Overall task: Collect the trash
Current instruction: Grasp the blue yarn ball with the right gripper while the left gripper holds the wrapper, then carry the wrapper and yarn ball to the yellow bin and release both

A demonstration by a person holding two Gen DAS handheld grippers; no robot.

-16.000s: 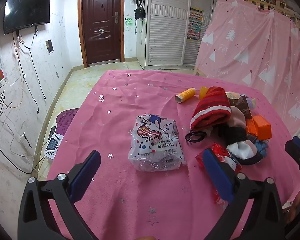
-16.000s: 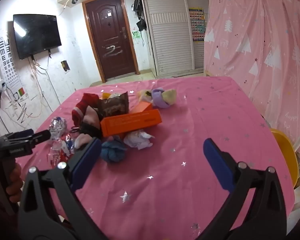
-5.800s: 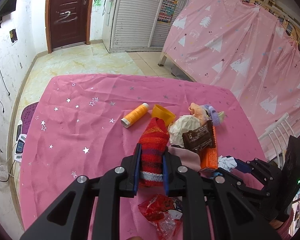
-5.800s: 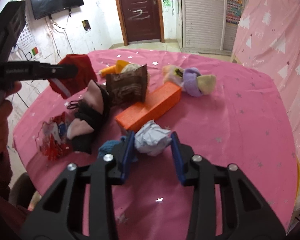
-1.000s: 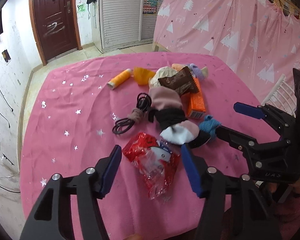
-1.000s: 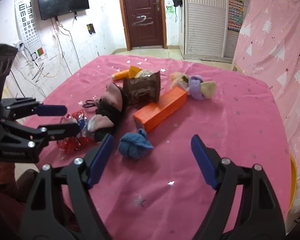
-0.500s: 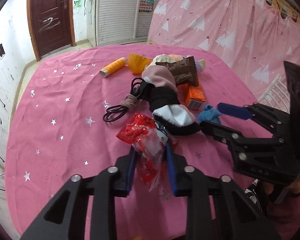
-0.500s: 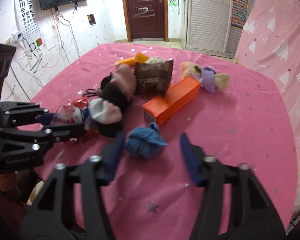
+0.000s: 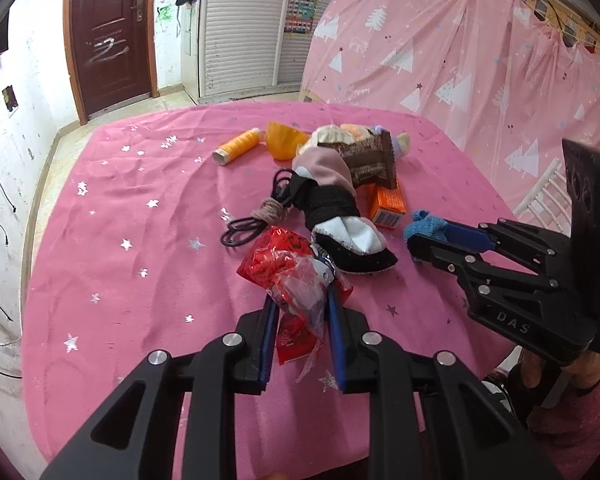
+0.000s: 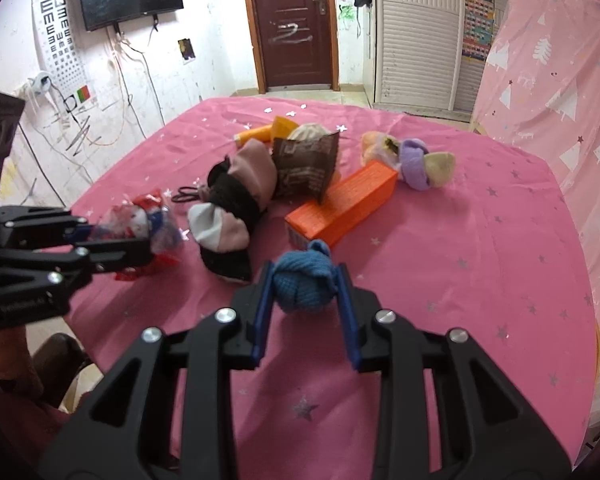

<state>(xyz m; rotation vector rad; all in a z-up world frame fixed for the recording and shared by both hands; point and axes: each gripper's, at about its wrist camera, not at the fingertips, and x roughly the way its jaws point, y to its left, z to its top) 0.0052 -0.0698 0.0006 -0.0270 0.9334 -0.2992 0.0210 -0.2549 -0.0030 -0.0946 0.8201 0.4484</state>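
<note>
Item: red crinkled snack wrapper (image 9: 296, 276), long axis running forward between the pads of the left gripper (image 9: 300, 300), whose jaws have just been closing onto it; companion: blue knitted ball (image 10: 304, 276), pinched in the narrowed right gripper (image 10: 305, 280), both low over the pink tablecloth (image 9: 140, 200).

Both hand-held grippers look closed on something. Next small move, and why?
Probably lift both straight up. The left hand-held gripper has just closed on the red wrapper, the right on the blue knit ball; both items still sit on the pink cloth.
</note>
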